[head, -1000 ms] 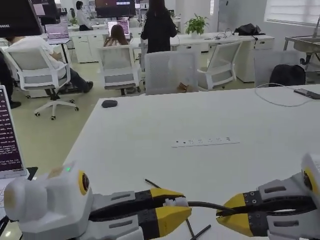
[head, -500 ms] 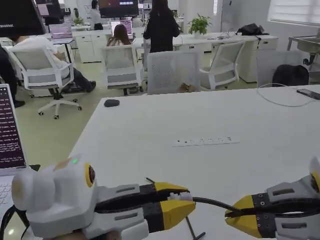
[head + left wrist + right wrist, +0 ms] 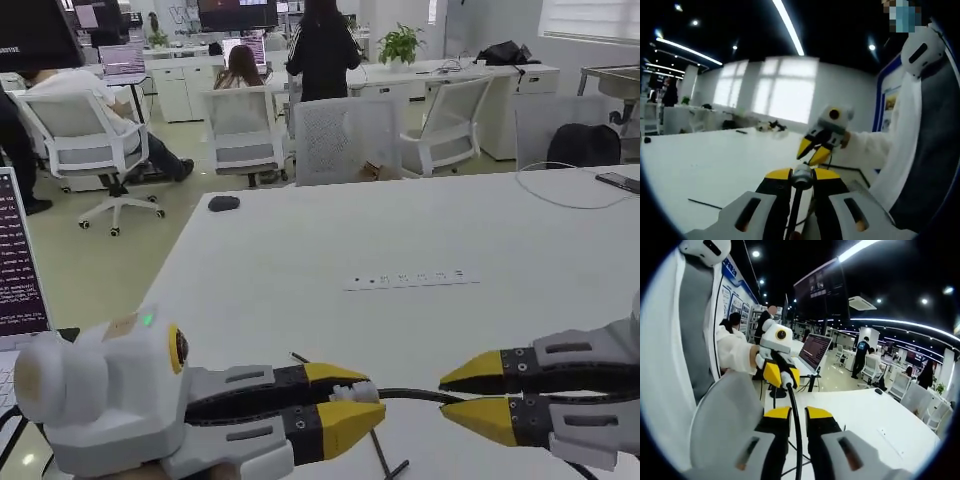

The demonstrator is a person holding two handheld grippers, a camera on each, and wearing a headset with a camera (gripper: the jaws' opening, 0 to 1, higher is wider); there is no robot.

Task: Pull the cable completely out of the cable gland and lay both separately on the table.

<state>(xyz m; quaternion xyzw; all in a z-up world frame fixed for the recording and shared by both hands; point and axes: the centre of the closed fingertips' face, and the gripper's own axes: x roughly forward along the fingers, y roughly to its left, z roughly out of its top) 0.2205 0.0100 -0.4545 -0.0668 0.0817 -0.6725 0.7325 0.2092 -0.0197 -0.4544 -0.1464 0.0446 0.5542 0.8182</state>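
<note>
The left gripper [image 3: 362, 399] has its fingers pressed onto the cable gland [image 3: 802, 176], held just above the table [image 3: 300, 250]. From the gland, the cable [image 3: 412, 393] runs straight across to the right gripper [image 3: 446, 395]. That gripper's fingers stand a little apart around the cable, and I see no squeeze on it. The cable's long axis lies along the line between the two grippers. I'd say the right one, which is on the cable, must close and draw straight away from the left.

Bright, even light from ceiling strips [image 3: 787, 27] and blown-out windows [image 3: 785, 97]; soft shadows on the white tabletop [image 3: 420, 230]. Gripper views curve strongly toward their edges.
</note>
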